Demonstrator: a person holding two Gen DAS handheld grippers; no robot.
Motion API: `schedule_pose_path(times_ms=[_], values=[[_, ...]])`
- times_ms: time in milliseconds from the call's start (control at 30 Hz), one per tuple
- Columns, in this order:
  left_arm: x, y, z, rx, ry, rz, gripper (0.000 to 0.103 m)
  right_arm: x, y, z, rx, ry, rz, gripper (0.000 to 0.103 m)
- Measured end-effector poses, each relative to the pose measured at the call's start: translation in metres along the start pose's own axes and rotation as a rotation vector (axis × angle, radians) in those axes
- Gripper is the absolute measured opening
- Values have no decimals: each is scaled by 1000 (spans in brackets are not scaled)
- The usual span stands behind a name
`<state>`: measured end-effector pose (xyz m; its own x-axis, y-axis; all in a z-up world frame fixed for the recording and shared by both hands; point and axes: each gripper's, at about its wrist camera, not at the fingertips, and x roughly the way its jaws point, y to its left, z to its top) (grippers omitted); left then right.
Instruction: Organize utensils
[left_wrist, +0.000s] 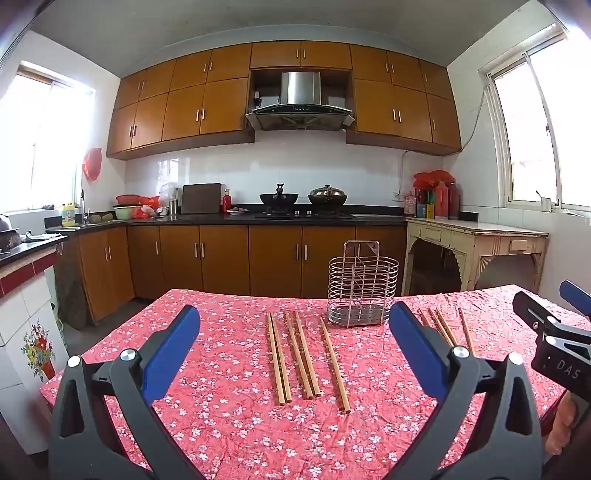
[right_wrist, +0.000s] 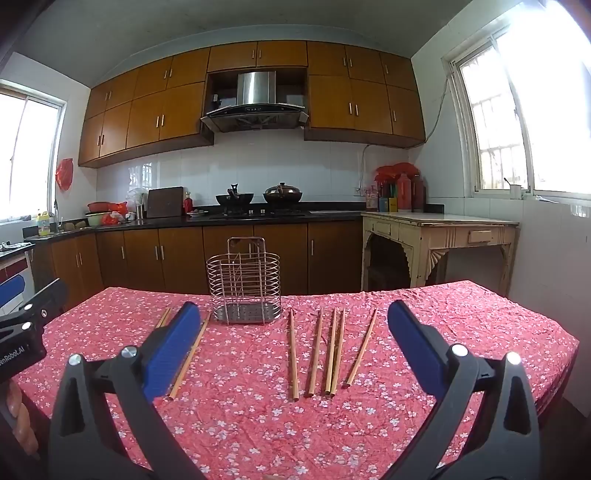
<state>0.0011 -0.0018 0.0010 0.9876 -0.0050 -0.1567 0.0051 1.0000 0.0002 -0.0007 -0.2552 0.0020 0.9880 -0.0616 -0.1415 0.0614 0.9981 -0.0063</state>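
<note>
Nearest, both claws are seen spread fully apart with nothing between their blue pads: the left claw (left_wrist: 293, 345) and the right claw (right_wrist: 293, 345) are each held above the near edge of the worktop (right_wrist: 480, 325), which is covered by a red floral cloth. Just ahead of the left claw, between its pads, five wooden chopsticks (left_wrist: 295, 358) are laid flat on the cloth, roughly parallel and pointing away. Ahead of the right claw, a second group of five chopsticks (right_wrist: 325, 354) is laid out in the same way, well within reach. Beyond both groups, toward the far edge of the worktop, a wire utensil holder (right_wrist: 244, 286) is stood upright and empty, ahead and to the right of the left claw, ahead and slightly to the left of the right claw. The sticks are judged to be light, stiff and smooth, likely to roll or slip and lying low against soft cloth; a grip across the middle of a stick, or of a pair lying together, is judged best, so that it stays balanced when tipped upright into the holder. Farthest off, kitchen cabinets (left_wrist: 221, 254) and a stove with pots are seen.
</note>
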Motion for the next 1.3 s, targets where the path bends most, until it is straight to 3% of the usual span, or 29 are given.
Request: schedule_pose_path(times_ms=[1300], values=[[-7,-3,2,3,-2,-4,101,2,0,-2,4,4,3,99]])
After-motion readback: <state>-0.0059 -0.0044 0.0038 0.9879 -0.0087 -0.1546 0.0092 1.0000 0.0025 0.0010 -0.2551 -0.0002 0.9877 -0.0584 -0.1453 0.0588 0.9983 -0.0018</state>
